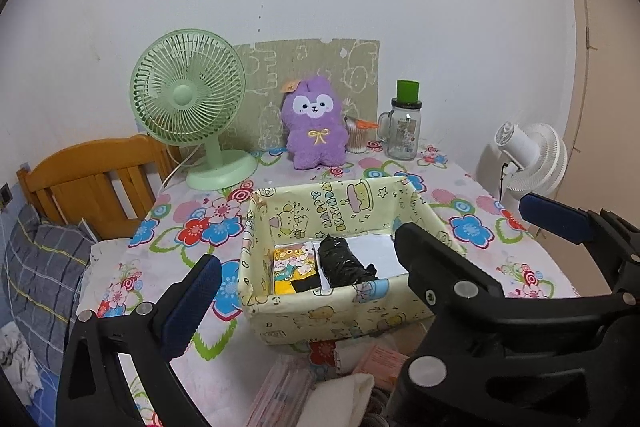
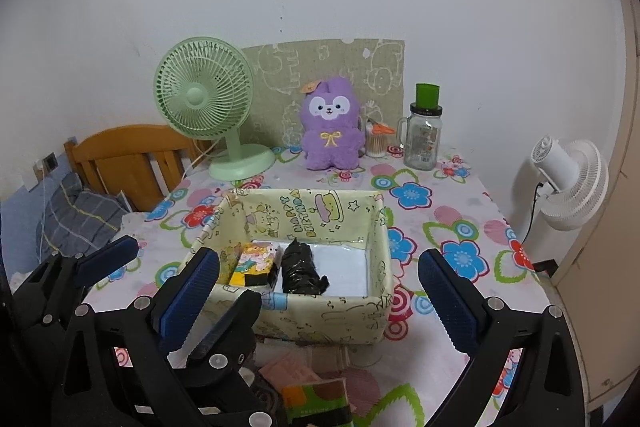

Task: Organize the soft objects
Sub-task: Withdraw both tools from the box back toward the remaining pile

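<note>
A cream box (image 1: 320, 319) (image 2: 320, 319) printed with cartoons stands mid-table. Inside it lie a yellow cartoon pack (image 1: 294, 265) (image 2: 256, 263) and a crumpled black bundle (image 1: 344, 263) (image 2: 300, 269). A purple plush (image 1: 316, 123) (image 2: 332, 125) sits upright at the back. My left gripper (image 1: 320, 267) and right gripper (image 2: 318, 259) hover side by side before the box, both open with nothing held. Their inner fingers overlap: the right gripper's dark finger (image 1: 440, 267) hides my left gripper's right finger. Loose packets and a white cloth (image 1: 348, 391) lie under the grippers.
A green fan (image 1: 188, 99) stands back left. A glass jar (image 1: 404, 131) with a green lid and a swab pot (image 1: 356, 137) stand back right. A white fan (image 2: 572, 183) is beyond the table's right edge, a wooden headboard (image 1: 92, 179) and bedding to the left.
</note>
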A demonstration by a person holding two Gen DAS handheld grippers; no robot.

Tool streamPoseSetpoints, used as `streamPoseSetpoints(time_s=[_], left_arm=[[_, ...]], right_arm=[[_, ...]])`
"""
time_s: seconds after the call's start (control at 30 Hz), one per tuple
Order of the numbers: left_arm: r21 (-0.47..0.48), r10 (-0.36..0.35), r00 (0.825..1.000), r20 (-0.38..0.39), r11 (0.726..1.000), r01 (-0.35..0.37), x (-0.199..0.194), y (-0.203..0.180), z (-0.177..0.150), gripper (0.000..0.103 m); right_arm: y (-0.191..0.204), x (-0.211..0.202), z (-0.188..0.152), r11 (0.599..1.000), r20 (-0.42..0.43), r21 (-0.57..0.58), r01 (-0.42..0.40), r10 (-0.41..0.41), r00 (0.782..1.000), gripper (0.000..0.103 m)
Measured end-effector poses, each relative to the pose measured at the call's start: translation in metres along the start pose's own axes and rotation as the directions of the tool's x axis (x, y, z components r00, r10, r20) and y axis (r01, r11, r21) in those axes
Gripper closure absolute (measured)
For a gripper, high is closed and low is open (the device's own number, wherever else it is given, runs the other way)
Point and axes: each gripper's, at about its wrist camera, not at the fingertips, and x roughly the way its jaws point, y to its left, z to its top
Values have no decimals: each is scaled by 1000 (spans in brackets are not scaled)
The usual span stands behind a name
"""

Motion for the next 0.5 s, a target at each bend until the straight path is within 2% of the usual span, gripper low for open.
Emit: streamPoseSetpoints(time_s=[0.3, 0.5], left_arm=[[-19, -11, 1000, 22, 1000, 12, -25, -5, -3, 0], [-23, 6, 999, 37, 1000, -5, -38, -8, -6, 0]], right_arm=[[-2, -26, -2, 1000, 11, 15, -17, 16, 1000, 2], [1, -42, -4, 1000, 36, 1, -5, 5, 999, 2]])
